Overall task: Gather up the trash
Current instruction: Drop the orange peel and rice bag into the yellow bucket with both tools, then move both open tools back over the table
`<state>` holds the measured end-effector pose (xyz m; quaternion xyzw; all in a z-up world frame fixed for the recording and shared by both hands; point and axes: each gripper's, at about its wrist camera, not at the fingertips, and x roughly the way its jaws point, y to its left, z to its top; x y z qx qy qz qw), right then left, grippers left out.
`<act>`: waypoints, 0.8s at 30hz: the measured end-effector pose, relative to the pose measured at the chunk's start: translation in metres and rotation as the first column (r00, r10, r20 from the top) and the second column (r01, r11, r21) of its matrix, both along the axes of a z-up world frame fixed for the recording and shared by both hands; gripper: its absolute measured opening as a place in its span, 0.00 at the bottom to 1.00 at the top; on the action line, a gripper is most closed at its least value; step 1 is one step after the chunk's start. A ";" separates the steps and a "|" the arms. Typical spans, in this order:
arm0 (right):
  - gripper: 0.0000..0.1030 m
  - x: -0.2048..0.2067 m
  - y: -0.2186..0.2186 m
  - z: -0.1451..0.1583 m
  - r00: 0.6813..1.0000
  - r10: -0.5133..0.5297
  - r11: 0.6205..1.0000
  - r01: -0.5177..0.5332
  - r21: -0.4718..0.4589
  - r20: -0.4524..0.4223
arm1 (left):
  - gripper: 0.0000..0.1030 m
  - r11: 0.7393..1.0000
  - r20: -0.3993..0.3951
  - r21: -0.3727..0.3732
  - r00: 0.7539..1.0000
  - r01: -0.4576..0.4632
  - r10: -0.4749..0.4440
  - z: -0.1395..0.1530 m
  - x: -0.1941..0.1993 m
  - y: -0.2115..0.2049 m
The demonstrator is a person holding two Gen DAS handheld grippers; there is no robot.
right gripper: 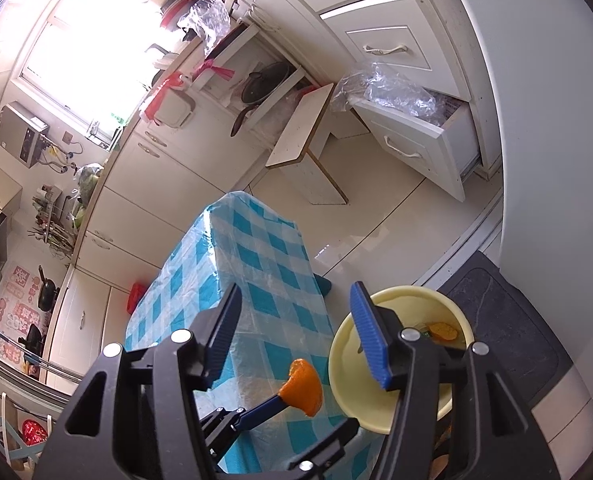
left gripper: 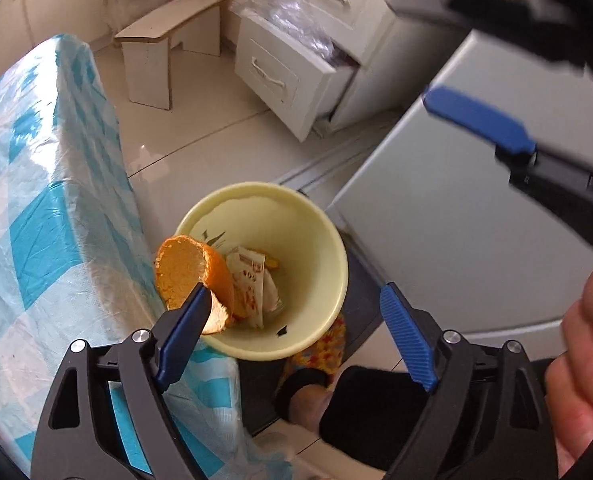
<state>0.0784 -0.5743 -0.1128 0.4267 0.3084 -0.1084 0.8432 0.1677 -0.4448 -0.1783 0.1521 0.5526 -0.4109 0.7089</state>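
Observation:
A pale yellow trash bin (left gripper: 320, 216) stands on the floor beside the table with the blue checked cloth (left gripper: 36, 200). Paper wrappers (left gripper: 252, 280) and other scraps lie inside it. My left gripper (left gripper: 292, 304) is open above the bin's mouth. A piece of orange peel (left gripper: 188, 268) rests against the left finger (left gripper: 188, 320), at the bin's rim; nothing clamps it. In the right wrist view the peel (right gripper: 302, 386) shows at the left finger's tip, next to the bin (right gripper: 344, 360). My right gripper (right gripper: 296, 320) is open and empty above the table's edge; it also shows in the left wrist view (left gripper: 448, 52).
A white appliance (left gripper: 456, 208) stands right of the bin. A dark mat (right gripper: 504, 320) lies on the floor behind it. An open white drawer (right gripper: 416, 140) with plastic bags and a small wooden stool (right gripper: 308, 140) stand further off. My foot in a patterned slipper (left gripper: 328, 344) is below the bin.

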 end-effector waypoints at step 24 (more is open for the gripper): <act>0.62 -0.001 0.013 0.024 0.995 -0.025 0.994 0.035 -0.101 0.094 | 0.82 0.897 0.202 -0.292 0.895 -0.333 0.398 0.090 -0.012 0.193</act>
